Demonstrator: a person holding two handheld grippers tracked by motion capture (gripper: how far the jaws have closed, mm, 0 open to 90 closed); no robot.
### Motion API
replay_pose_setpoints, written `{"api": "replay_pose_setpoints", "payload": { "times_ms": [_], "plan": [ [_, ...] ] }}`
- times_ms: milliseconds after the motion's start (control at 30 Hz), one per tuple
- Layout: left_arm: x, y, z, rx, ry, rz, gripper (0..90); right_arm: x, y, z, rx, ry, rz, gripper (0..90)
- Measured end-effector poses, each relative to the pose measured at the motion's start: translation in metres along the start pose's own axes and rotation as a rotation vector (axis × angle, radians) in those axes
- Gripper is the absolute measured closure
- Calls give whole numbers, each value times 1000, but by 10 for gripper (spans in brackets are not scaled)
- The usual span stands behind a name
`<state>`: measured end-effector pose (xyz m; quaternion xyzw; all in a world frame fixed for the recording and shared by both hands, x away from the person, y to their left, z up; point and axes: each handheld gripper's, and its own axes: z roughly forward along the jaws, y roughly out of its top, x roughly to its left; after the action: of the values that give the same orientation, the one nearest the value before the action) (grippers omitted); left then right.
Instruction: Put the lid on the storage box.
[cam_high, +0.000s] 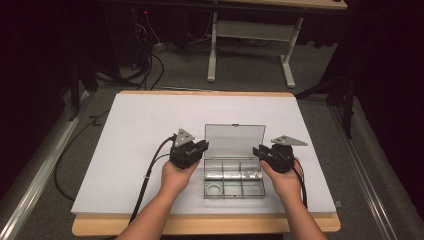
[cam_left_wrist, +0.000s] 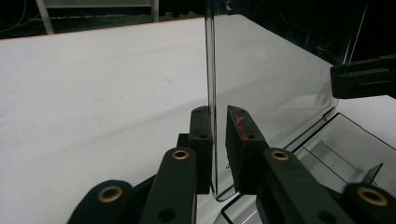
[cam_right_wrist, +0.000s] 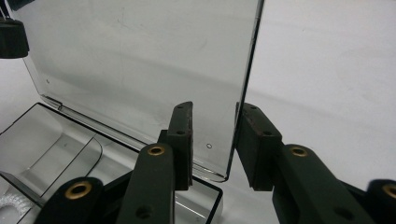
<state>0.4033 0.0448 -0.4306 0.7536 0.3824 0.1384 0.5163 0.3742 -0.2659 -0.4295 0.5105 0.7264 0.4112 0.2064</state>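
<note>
1. A clear plastic compartment box (cam_high: 233, 179) sits on the white desk (cam_high: 140, 130), toward its near edge and a little right of the middle, with its lid (cam_high: 234, 140) standing upright.
2. The left gripper (cam_high: 201, 148) is at the lid's left edge; its jaws straddle that edge (cam_left_wrist: 211, 93), one pad touching or nearly so, the other with a thin gap.
3. The right gripper (cam_high: 260, 151) is at the lid's right edge (cam_right_wrist: 243, 93), jaws parted on either side, not pressing it.
4. The box tray lies between the two hands.

Dim room, grey carpet floor (cam_high: 250, 75), white-legged table (cam_high: 250, 30) behind, cables (cam_high: 150, 55).
</note>
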Motion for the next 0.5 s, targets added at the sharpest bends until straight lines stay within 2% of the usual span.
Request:
{"api": "replay_pose_setpoints", "payload": {
  "times_ms": [300,500],
  "plan": [
    [-4,-2,-5,-10,-4,15,801,4,-3,-5,-8,-13,-24,684],
    [-10,-3,-10,-18,-4,45,776,8,-6,-9,-13,-33,-59,679]
  ]
}}
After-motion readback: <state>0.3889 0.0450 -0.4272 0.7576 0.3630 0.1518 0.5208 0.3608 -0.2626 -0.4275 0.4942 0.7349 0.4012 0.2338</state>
